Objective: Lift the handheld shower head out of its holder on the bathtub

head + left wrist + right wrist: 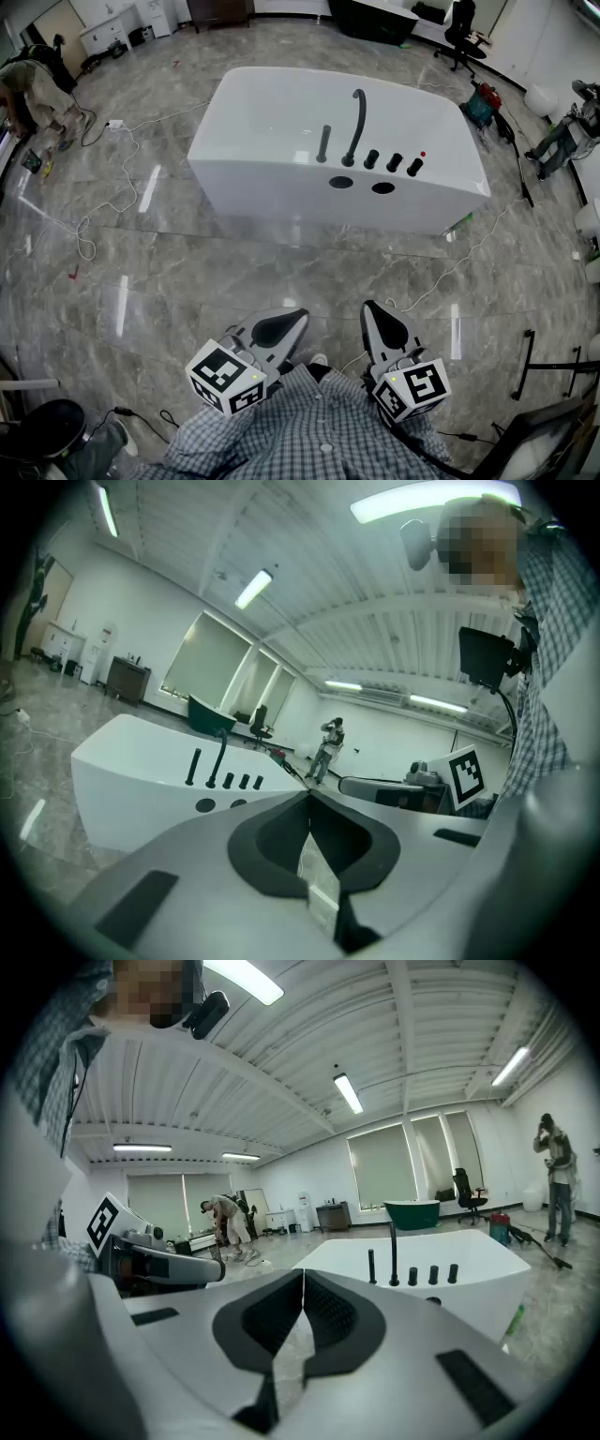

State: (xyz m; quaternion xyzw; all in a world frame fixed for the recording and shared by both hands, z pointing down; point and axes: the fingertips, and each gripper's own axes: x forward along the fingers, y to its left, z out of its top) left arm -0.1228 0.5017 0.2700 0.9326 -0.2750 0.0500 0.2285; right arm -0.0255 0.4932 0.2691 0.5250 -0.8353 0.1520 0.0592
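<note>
A white bathtub (281,112) stands on the marble floor ahead. On its near ledge the handheld shower head (323,143) is a straight black stick, upright in its holder, left of the curved black spout (356,127) and three black knobs (394,162). My left gripper (300,314) and right gripper (368,307) are held close to my body, well short of the tub, both shut with nothing in them. The shower head (193,766) shows beyond the left gripper (309,795), and the same shower head (371,1266) shows beyond the right gripper (302,1271).
White cables (112,202) trail over the floor at the left and another cable (459,262) at the right. People stand at the far left (28,89) and far right (562,136). A black metal stand (548,366) is at the lower right. A dark green tub (412,1213) sits behind.
</note>
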